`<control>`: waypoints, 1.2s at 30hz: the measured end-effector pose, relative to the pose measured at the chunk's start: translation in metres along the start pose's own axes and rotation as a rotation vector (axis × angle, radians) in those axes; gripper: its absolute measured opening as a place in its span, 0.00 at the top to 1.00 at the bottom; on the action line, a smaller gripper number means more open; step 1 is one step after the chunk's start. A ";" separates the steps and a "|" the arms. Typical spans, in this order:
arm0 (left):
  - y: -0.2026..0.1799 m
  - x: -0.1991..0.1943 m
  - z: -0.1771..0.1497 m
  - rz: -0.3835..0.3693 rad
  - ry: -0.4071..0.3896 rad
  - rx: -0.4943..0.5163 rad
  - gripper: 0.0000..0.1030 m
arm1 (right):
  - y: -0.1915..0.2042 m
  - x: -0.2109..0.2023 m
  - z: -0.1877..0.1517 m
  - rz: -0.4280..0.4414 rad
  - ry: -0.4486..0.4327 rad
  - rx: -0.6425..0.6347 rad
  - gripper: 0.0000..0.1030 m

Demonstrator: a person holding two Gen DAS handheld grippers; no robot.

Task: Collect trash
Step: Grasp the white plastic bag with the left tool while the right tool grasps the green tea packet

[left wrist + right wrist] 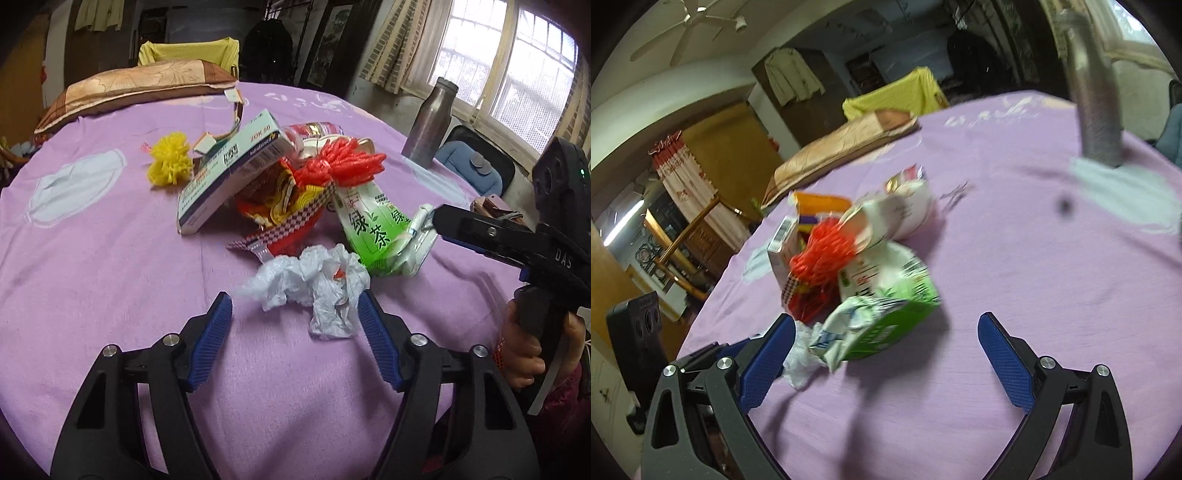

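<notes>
**Trash heap on the purple cloth, both grippers at its near edge**

The trash sits in one loose pile at the middle of a round table under a soft, matte purple cloth [110, 258]. Nearest the left gripper [295, 325] lies a crumpled, thin white plastic bag [317, 284], wrinkled and translucent. The gripper's ribbed blue pads [212, 343] stand apart on either side of the bag's lower end — the right pad looks to be just at the bag's edge, the left pad clear of it, so nothing is clenched.

Behind the bag leans a crushed green-and-white tea carton [373, 232] with glossy printed sides. A stiff white-and-teal cardboard box [229, 170] tilts against a red checkered snack wrapper [291, 214], and a red plastic mesh tuft [340, 162] crowns the pile. A yellow mesh tuft [170, 162] lies apart to the left.

The right gripper [886, 354] is spread wide over bare cloth, gripping nothing; the carton [886, 314] sits just ahead, toward its left pad — this view is motion-blurred. In the left wrist view its black body reaches in from the right, held by a hand [524, 347].

A brushed steel bottle [428, 122] stands upright near the far right rim, and a tan satin pillow [140, 85] rests at the far edge.
</notes>
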State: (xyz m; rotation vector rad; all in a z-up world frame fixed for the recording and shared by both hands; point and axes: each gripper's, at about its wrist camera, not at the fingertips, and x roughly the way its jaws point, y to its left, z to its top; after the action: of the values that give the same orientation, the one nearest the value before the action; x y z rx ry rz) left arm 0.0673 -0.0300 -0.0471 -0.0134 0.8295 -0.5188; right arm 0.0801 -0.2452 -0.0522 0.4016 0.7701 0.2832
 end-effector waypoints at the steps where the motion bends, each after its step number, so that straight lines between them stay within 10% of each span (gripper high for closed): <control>1: -0.002 0.006 0.001 -0.003 0.008 -0.004 0.32 | 0.001 0.006 0.001 0.005 0.015 0.010 0.06; 6: -0.005 0.020 0.010 -0.007 0.031 -0.037 0.24 | -0.002 0.036 0.007 0.022 0.078 0.076 0.06; 9: -0.008 0.021 0.011 0.006 0.026 -0.030 0.20 | -0.008 0.041 0.009 0.044 0.070 0.104 0.33; 23: -0.023 0.031 0.015 0.014 0.041 -0.014 0.15 | -0.031 -0.040 0.001 -0.015 -0.154 0.050 0.35; 29: -0.028 0.025 0.020 0.040 0.000 0.001 0.46 | -0.042 -0.061 -0.007 -0.005 -0.178 0.066 0.34; 36: -0.048 -0.014 0.019 0.020 -0.097 0.051 0.46 | -0.045 -0.094 -0.020 -0.010 -0.235 0.072 0.35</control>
State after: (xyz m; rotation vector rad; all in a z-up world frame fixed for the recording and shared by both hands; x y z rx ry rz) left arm 0.0525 -0.0692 -0.0145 0.0166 0.7210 -0.5161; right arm 0.0058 -0.3174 -0.0272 0.4898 0.5529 0.1951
